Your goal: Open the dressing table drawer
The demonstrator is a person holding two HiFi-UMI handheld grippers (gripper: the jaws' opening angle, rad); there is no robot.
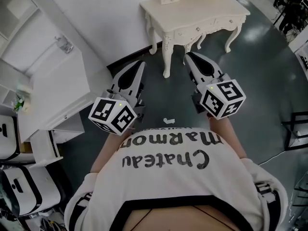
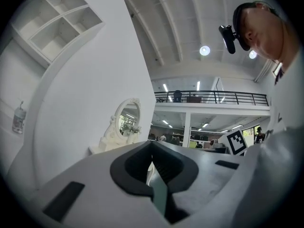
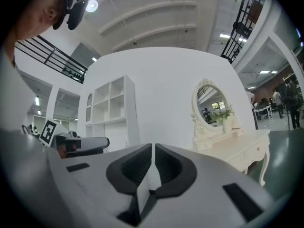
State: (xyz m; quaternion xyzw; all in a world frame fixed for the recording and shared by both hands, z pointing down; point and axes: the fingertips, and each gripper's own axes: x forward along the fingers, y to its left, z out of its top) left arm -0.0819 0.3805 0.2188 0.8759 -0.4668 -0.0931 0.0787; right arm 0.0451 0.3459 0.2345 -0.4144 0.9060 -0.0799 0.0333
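The left gripper (image 1: 139, 65) and right gripper (image 1: 189, 57) are held level side by side in front of the person's white shirt (image 1: 168, 177), both pointing across the dark floor (image 1: 260, 71) at the table (image 1: 192, 6). Each carries its marker cube (image 1: 113, 114) at the rear. In the left gripper view the jaws are closed tip to tip with nothing between them; the right gripper view shows the same, 2 dark pads pressed together and empty. The table is cream, with curved legs, and stands against a white wall (image 1: 110, 18), well apart from both grippers. Its drawer (image 3: 253, 152) sits in the front apron, closed and flush, with a small knob showing. An oval mirror (image 3: 212, 103) in a carved frame stands on the tabletop. From the right gripper view the table lies to the right of the jaws, and a white shelf unit (image 3: 109, 103) stands along the same wall to the left. The left gripper view catches only the mirror and the table's edge, just above and left of the jaws.
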